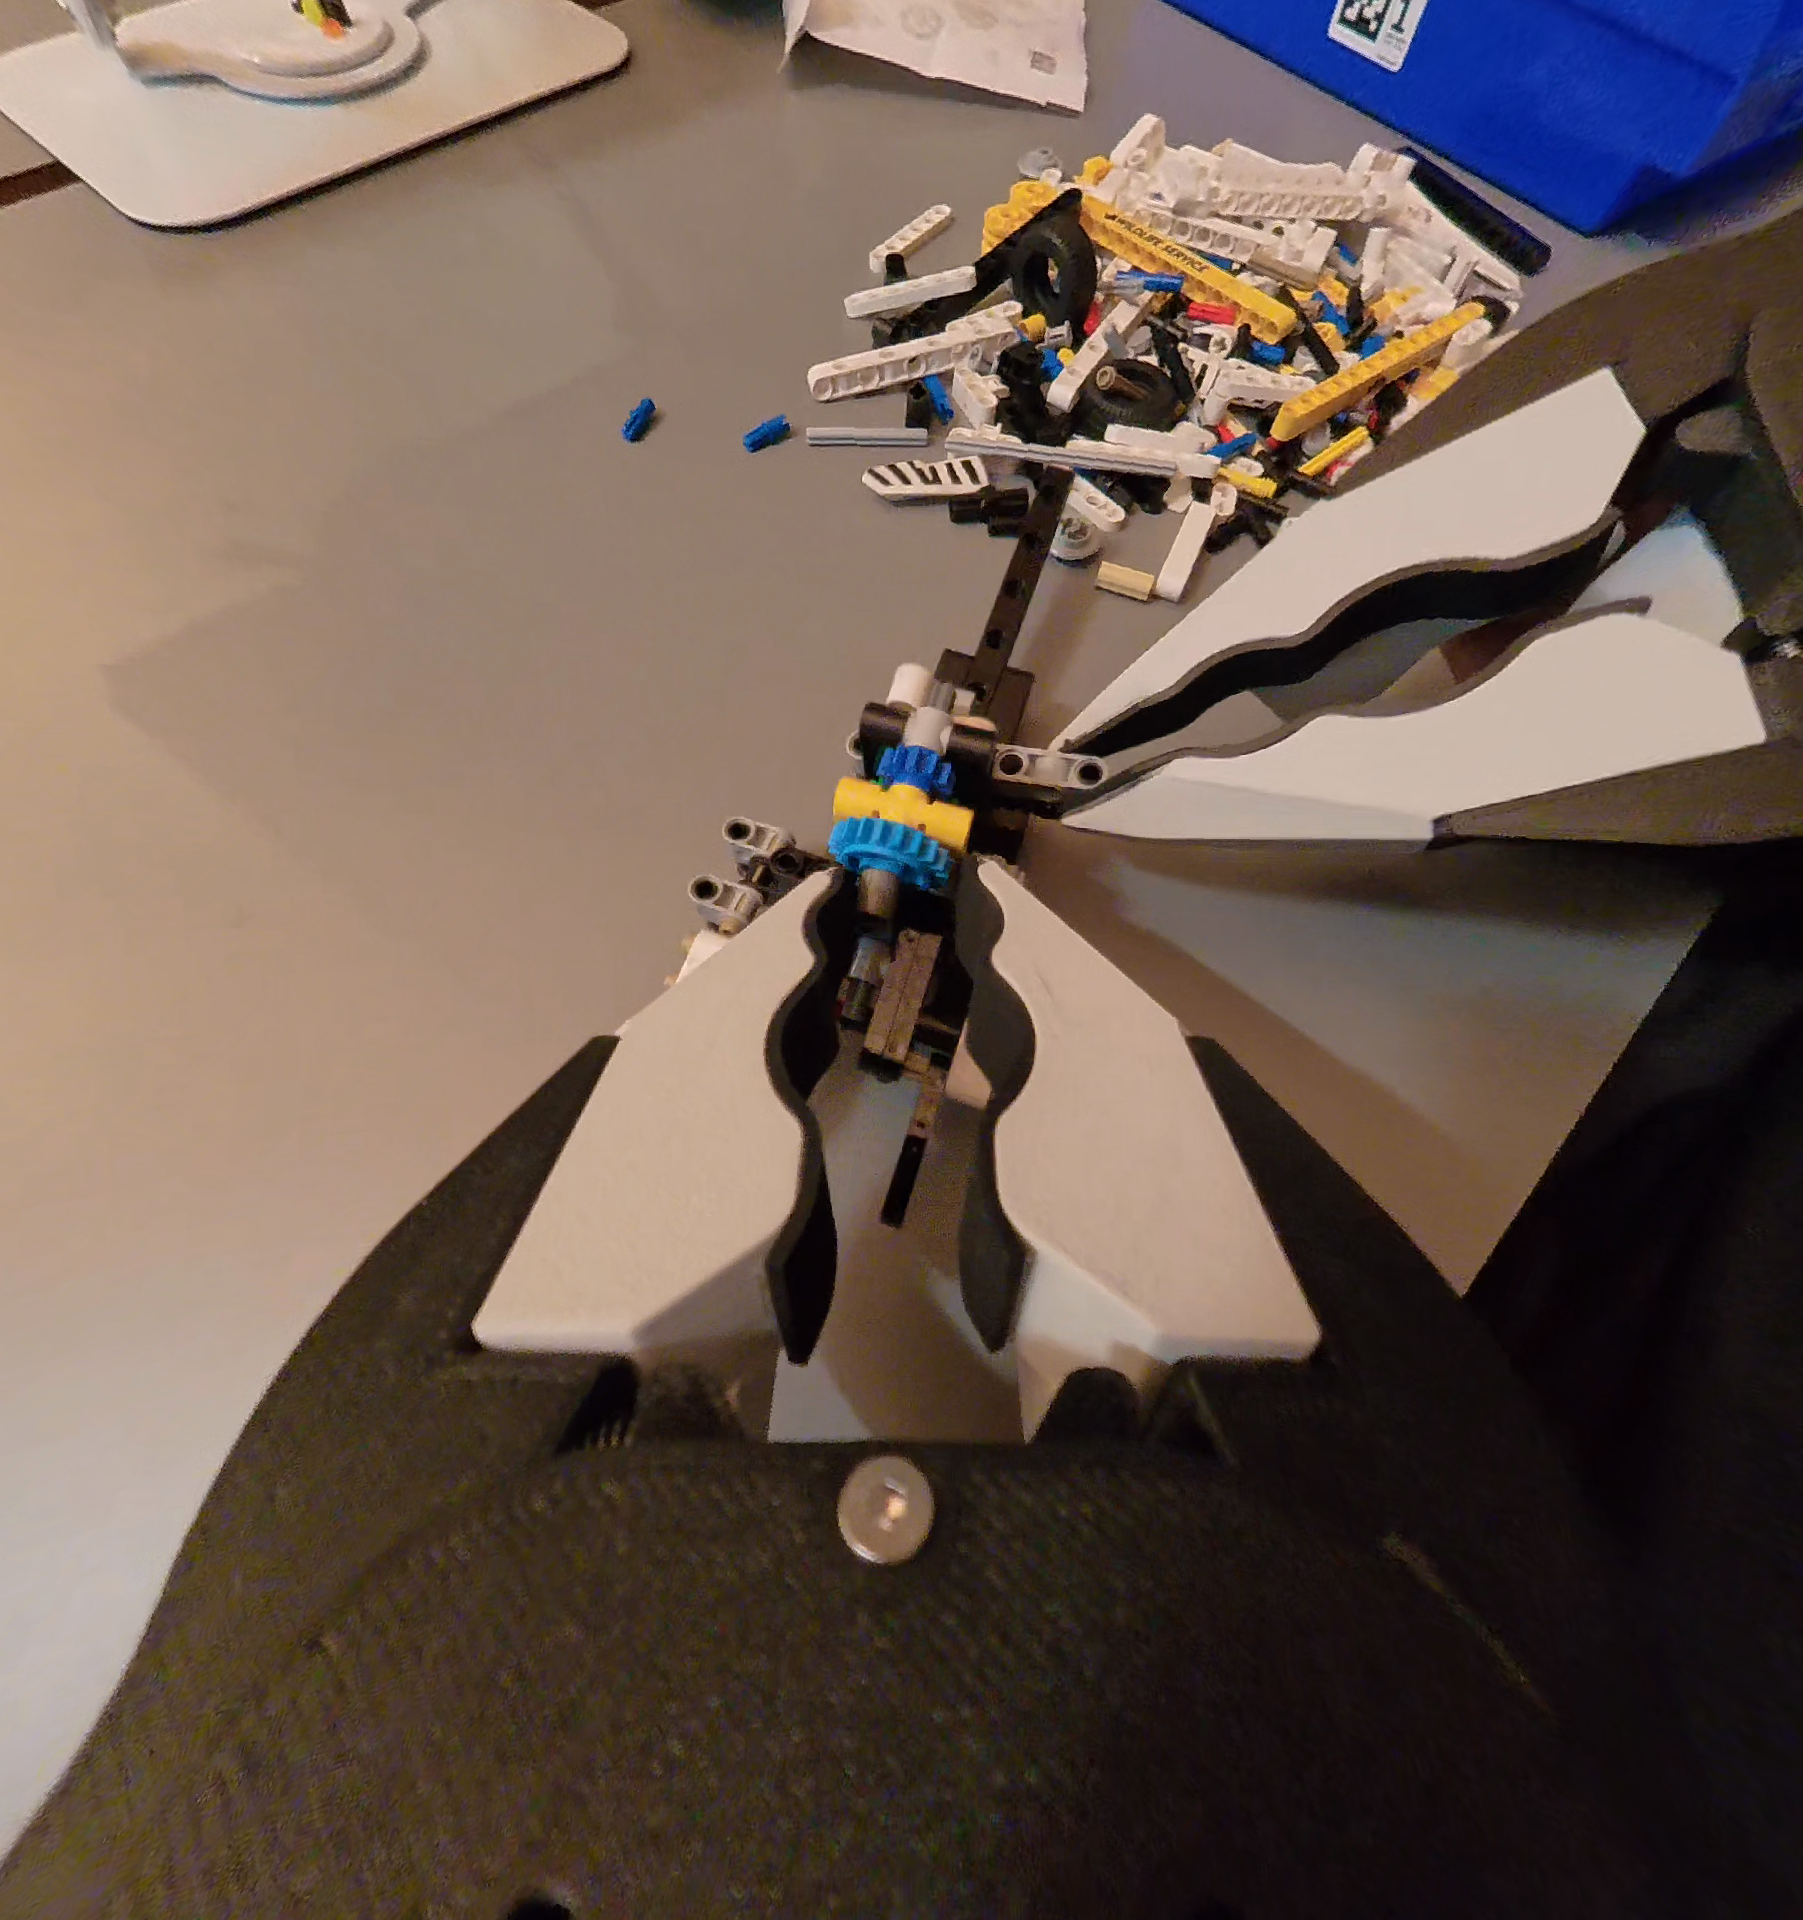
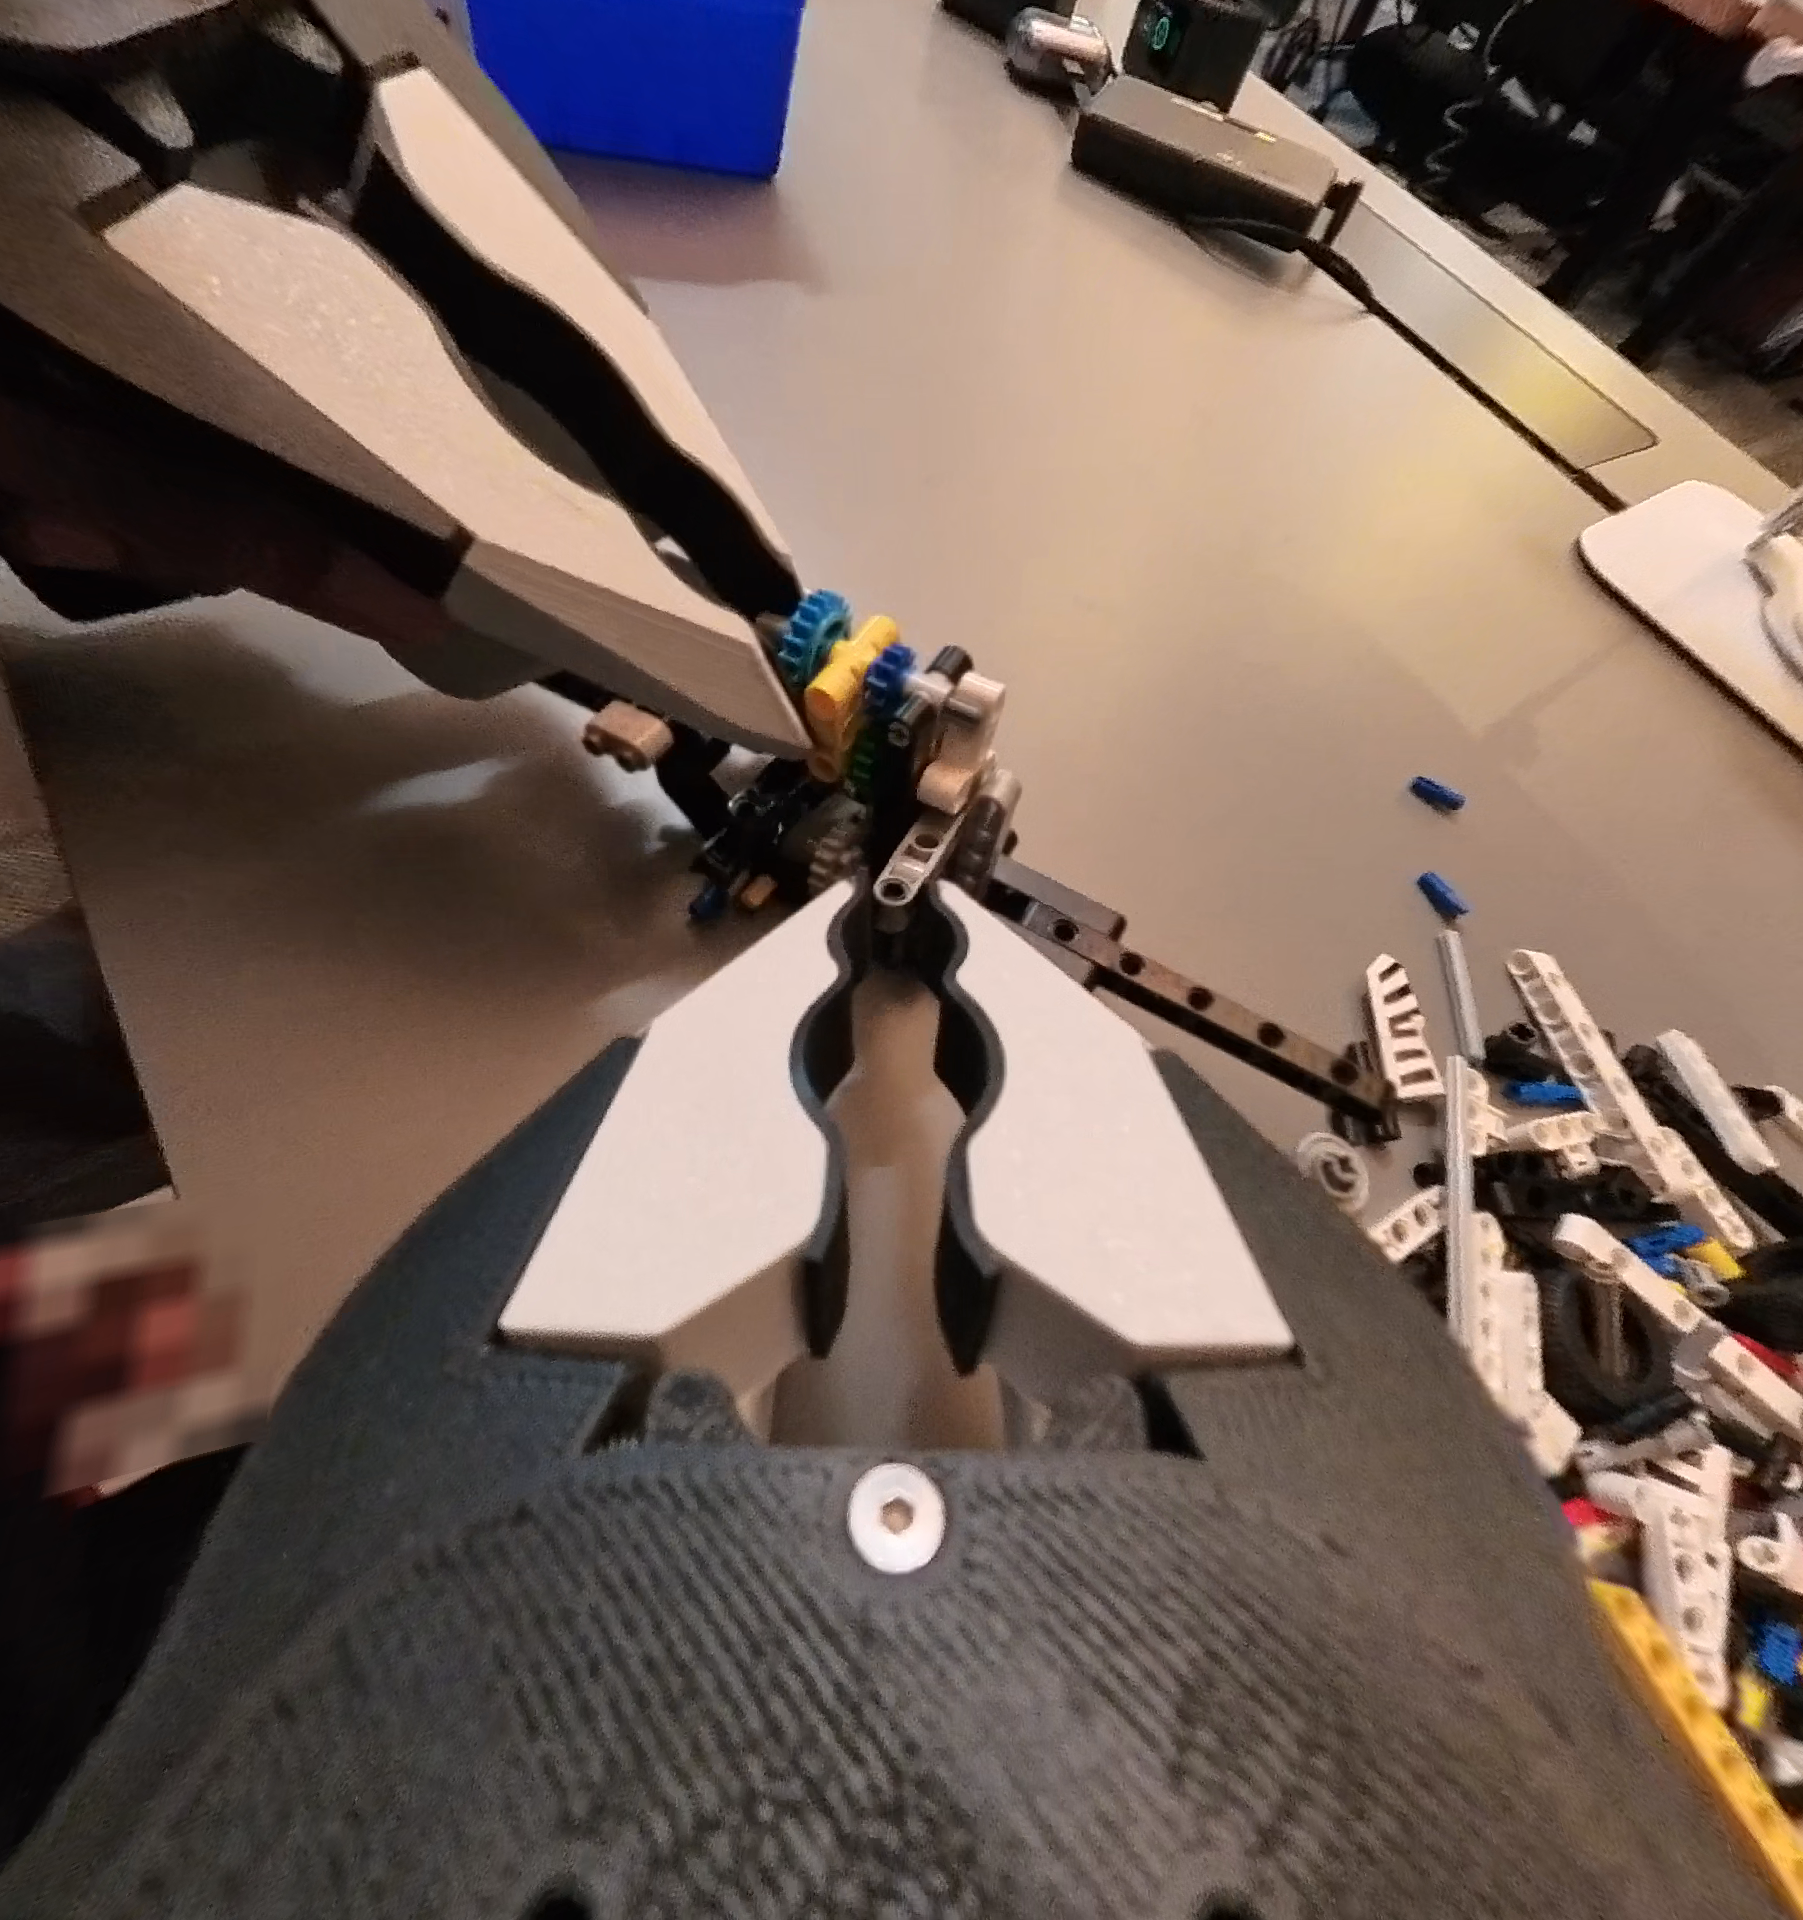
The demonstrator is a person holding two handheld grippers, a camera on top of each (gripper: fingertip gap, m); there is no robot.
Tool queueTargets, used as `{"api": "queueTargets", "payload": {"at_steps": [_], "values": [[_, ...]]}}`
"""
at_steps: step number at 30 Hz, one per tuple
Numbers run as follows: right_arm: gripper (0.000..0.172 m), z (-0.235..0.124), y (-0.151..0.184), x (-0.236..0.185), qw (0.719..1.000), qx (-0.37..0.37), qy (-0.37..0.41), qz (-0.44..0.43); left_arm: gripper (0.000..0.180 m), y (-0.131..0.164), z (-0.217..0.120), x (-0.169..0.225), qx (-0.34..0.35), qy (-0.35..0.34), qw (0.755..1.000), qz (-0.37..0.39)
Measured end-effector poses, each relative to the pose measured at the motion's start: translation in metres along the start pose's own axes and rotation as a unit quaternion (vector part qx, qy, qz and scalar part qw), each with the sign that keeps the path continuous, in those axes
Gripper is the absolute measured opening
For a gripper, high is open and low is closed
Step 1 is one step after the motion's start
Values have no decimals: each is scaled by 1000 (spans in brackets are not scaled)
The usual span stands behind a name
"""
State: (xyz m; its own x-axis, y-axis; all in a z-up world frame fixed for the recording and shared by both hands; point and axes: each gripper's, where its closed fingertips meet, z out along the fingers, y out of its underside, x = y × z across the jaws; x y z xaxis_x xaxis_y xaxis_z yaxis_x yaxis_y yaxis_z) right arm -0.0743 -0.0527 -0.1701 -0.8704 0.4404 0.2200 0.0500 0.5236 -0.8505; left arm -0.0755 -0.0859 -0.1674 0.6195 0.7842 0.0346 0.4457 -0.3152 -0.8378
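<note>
Black, grey, blue and yellow plastic parts make up a small brick-built gear assembly [image 1: 918,800] that sits low over the grey table [image 1: 357,727], just in front of a loose heap of building pieces [image 1: 1188,322]. On its shaft sit a light-blue gear [image 1: 889,844], a yellow connector [image 1: 902,805] and a darker blue gear [image 1: 916,767]; a long black beam [image 2: 1219,1013] runs from it toward the heap. The left gripper [image 1: 902,883] is closed on the near end of the assembly, its grey fingers [image 1: 731,997] flanking the grey and black parts behind the light-blue gear. The right gripper [image 2: 897,914] comes in from the side, its jaws nearly together and pinching a small dark part just under a light grey link [image 2: 909,862] on the assembly. Two blue pins [image 1: 639,419] lie apart on the table, left of the heap. Beyond are a blue bin [image 1: 1603,94], a sheet of paper [image 1: 938,42] and a white flat stand [image 1: 305,114].
</note>
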Motion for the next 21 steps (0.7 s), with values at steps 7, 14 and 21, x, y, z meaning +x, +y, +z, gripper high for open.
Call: {"api": "queueTargets", "payload": {"at_steps": [7,14,21], "values": [[7,0,6,-1,1000,-14,-14,24,19,1,0,2,-21,-27,999,38],[7,-6,12,-1,998,-17,-34,42,20,0,3,9,-8,-24,999,26],[7,-6,11,-2,1000,-15,-21,17,61,-15,-1,14,2,-5,999,38]]}}
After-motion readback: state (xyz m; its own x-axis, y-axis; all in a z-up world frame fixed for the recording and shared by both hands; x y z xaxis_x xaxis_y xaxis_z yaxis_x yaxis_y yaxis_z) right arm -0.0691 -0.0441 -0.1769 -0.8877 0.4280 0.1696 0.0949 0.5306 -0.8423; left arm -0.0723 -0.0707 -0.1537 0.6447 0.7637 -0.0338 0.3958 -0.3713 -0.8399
